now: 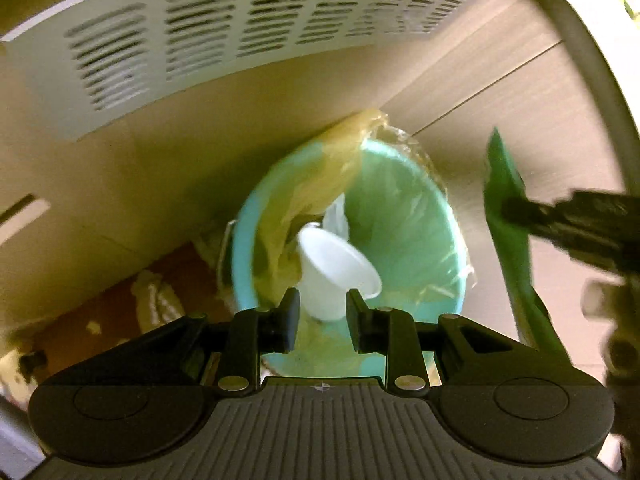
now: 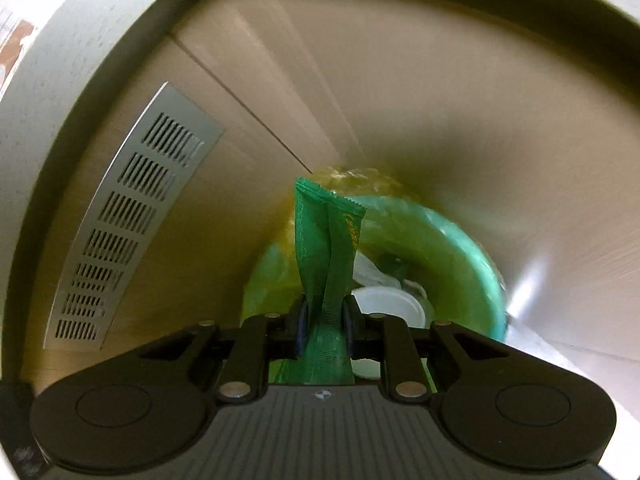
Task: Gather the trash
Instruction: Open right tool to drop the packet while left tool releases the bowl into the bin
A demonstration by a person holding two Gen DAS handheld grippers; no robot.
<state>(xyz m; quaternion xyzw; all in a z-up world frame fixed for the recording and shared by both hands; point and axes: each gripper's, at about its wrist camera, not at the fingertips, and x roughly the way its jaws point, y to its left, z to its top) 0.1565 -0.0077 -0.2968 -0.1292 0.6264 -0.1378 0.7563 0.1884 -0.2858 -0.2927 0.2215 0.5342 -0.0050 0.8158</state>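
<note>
A teal trash bin lined with a clear plastic bag stands on the floor below me; it also shows in the right wrist view. My left gripper is open above the bin, and a white paper cup lies tilted just beyond its fingertips, inside the bin. My right gripper is shut on a green wrapper and holds it upright over the bin's near rim. The wrapper and right gripper also show at the right of the left wrist view. White trash lies in the bin.
A white vent panel runs along the wooden cabinet wall behind the bin; it shows in the right wrist view too. A white table edge curves overhead. Crumpled pale trash lies on the brown floor left of the bin.
</note>
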